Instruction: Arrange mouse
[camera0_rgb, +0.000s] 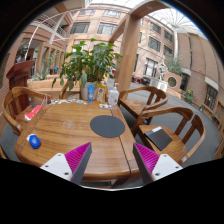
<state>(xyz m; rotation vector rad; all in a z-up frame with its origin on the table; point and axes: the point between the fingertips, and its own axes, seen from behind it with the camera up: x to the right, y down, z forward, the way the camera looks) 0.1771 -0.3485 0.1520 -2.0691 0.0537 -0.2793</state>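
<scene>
Fingers (112, 160) stand wide apart, holding nothing, above the wooden worktop (70, 125); blue mouse (35, 141) lies left of the left finger, well apart from the dark round mat (107, 126) ahead.

Your gripper (112, 160) hangs open above the wooden table (70, 128), nothing between its fingers. Just ahead lies a dark round mouse pad (107, 126); a blue mouse (35, 141) sits far left. Potted plant (88, 66) beyond.
</scene>
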